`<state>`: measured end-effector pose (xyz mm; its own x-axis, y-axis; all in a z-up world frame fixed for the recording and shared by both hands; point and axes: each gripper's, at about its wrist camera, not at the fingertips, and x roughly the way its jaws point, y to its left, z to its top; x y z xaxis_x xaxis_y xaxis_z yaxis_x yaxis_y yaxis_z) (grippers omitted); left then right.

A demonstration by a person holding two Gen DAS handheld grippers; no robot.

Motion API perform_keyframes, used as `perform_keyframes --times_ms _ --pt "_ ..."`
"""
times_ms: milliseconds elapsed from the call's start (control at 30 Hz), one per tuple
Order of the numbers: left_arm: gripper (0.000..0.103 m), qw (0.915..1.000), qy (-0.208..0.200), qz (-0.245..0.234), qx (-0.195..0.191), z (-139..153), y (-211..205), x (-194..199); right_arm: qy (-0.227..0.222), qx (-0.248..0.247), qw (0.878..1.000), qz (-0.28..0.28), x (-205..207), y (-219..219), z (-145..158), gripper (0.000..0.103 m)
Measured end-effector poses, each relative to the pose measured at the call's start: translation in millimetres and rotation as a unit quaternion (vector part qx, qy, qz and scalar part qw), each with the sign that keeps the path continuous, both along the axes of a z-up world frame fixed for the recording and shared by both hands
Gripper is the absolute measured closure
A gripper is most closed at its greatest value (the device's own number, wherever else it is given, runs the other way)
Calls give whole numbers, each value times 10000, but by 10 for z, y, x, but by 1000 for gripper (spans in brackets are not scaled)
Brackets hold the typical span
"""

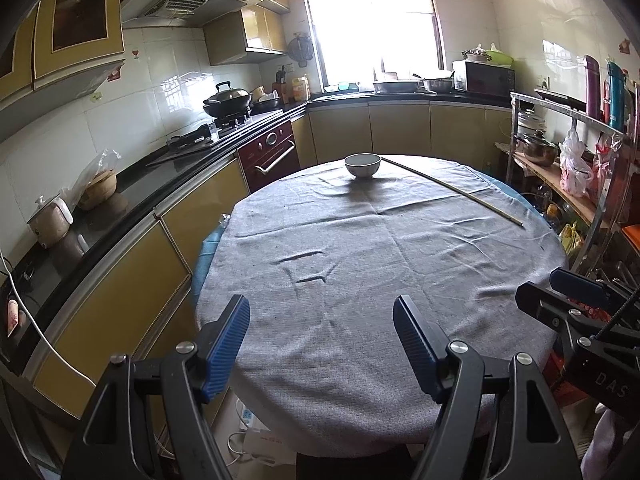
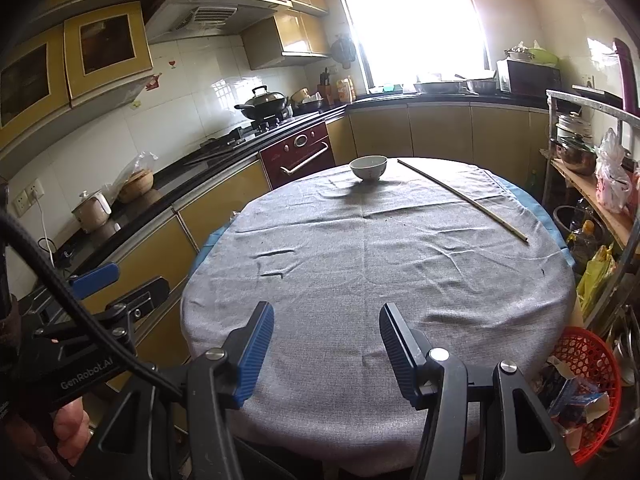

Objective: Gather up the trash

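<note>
Round table (image 1: 360, 280) with a wrinkled grey cloth, set in a kitchen: counter along the left, stove with a lidded wok (image 1: 228, 98), window far centre, metal shelf rack (image 2: 592, 184) on the right.

Far side of the table: white bowl (image 1: 362, 165), inside not visible from here. A thin stick (image 1: 452, 190) lies to its right, running toward the right edge.

Your left gripper (image 1: 321, 344) and right gripper (image 2: 327, 350) hover over the near edge, both released, jaws apart, nothing between them.

Only the right wrist view shows the red basket (image 2: 600, 360), low at the near right beside the table. The trash (image 2: 572, 396) is in it: crumpled wrappers and paper. The left wrist view shows just the right gripper there.
</note>
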<state>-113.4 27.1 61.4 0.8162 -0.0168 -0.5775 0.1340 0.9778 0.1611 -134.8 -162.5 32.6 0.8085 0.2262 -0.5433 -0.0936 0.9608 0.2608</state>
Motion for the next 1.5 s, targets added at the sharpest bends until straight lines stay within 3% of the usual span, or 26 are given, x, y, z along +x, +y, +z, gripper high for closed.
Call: perform_keyframes --times_ms 1500 --pt "28 9996 226 132 -94 -56 94 150 129 -47 9999 87 93 91 -16 44"
